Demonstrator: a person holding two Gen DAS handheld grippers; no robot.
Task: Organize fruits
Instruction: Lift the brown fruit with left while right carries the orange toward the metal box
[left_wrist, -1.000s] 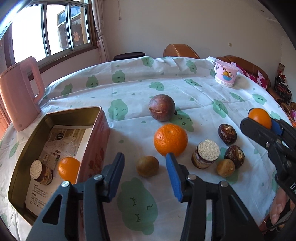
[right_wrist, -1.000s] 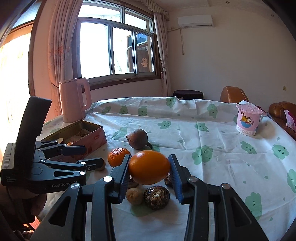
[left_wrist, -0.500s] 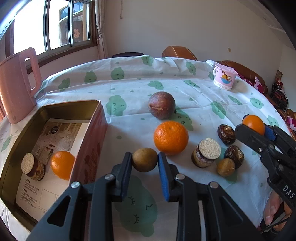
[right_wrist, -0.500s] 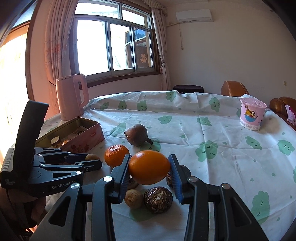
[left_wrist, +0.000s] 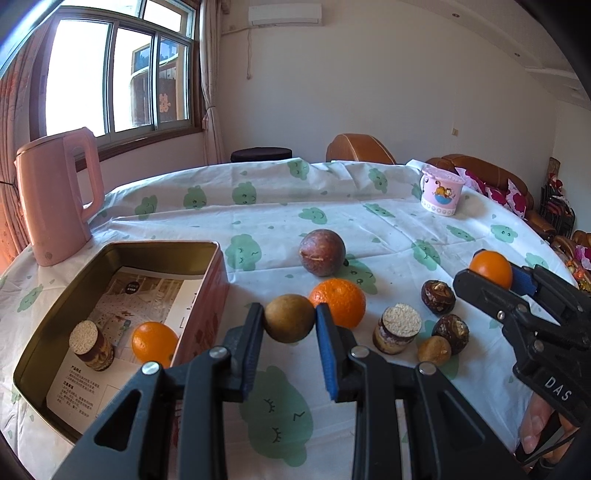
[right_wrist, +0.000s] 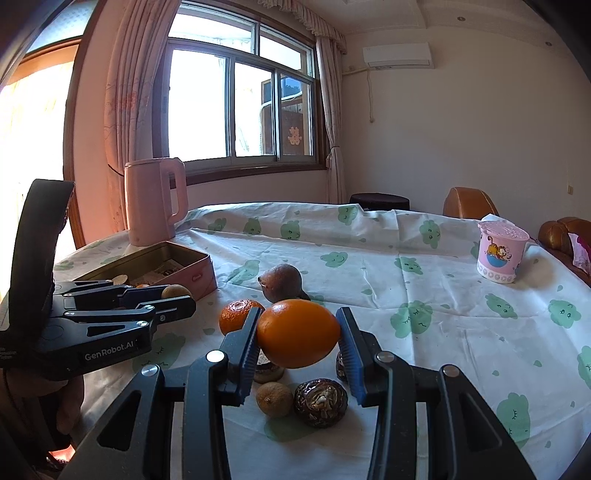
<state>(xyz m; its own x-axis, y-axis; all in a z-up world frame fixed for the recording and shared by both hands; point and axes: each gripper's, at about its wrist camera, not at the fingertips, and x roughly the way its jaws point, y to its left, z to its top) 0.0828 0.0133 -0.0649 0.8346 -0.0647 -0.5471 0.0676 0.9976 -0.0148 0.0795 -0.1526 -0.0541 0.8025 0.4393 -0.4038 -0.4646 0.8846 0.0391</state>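
To the left of the left tongs (left_wrist: 289, 325) stands the open rectangular metal tin with pink sides (left_wrist: 207, 295), and inside it lie a small orange mandarin (left_wrist: 154, 342) and a short brown cylinder snack with a pale top (left_wrist: 90, 345). The left tongs pinch a round greenish-brown fruit (left_wrist: 289, 323) between the black finger and the blue-padded finger, and the fruit hangs above the white tablecloth with green cloud faces (left_wrist: 369, 221), just right of the tin wall. Directly behind these tongs lies a bigger orange (left_wrist: 338, 301), and further behind it a dark purple passion fruit (left_wrist: 322, 252). To their right lie a second brown cylinder snack (left_wrist: 397, 328), a small tan round fruit (left_wrist: 434, 350) and two dark wrinkled brown balls (left_wrist: 450, 332).

The right tongs (right_wrist: 298, 334) pinch a smooth oval orange fruit (right_wrist: 298, 333), which is held over the small tan fruit and one dark wrinkled ball on the cloth.

The left wrist view shows the inside of the tin; in the right wrist view almost all of this is hidden behind the left tongs. The right wrist view shows the left tongs from the side.

Both tongs point forward, roughly level over the table, the right one beside the left and further to the right. A part of the person's right hand (left_wrist: 539, 428) shows under its tongs.
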